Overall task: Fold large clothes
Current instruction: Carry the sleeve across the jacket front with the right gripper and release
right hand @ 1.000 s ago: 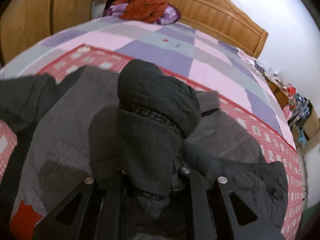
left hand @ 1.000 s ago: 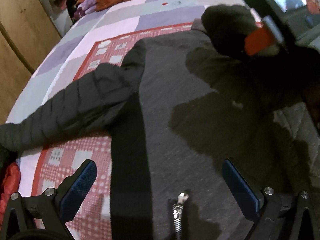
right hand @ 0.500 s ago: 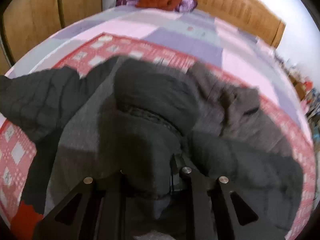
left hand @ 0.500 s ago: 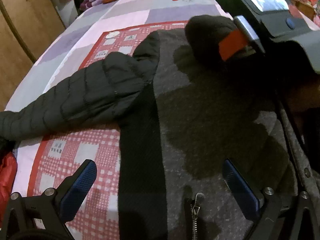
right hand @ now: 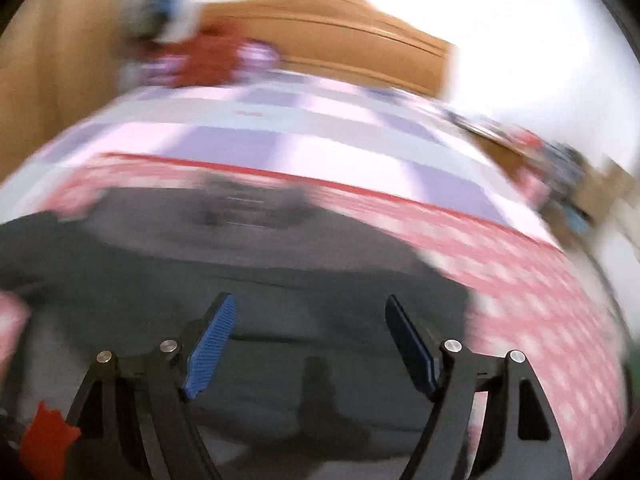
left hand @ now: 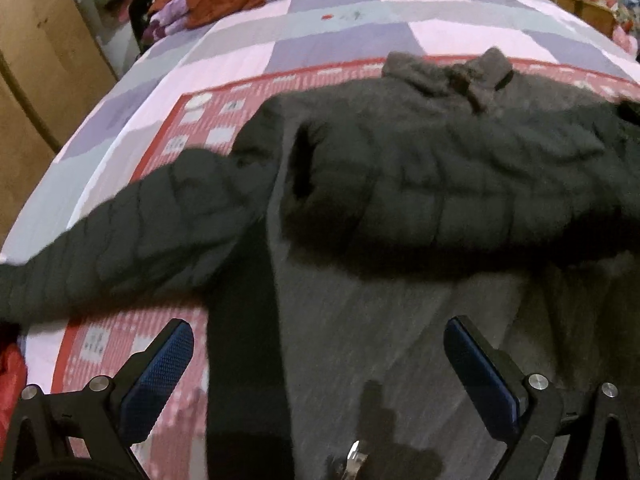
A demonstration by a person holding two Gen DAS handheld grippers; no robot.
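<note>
Both my left gripper (left hand: 318,364) and right gripper (right hand: 310,344) gape empty above the jacket (left hand: 420,184); next, I should grasp the outstretched sleeve (left hand: 132,236) near its cuff.

A black quilted puffer jacket (left hand: 420,176) with grey lining lies on a pink, lilac and grey checked bedspread (left hand: 360,36) bordered red.

Two handheld grippers, matching build: black frames, blue finger pads.

Left gripper (left hand: 318,354): black angular linkage arms, silver round screws at the pivots, textured blue pads (left hand: 158,380) lining the inner finger faces. Right gripper (right hand: 310,340): same black skeletal frame with triangular cut-outs, four silver screws, ribbed blue pads (right hand: 210,346); view motion-blurred, finer markings not legible.
</note>
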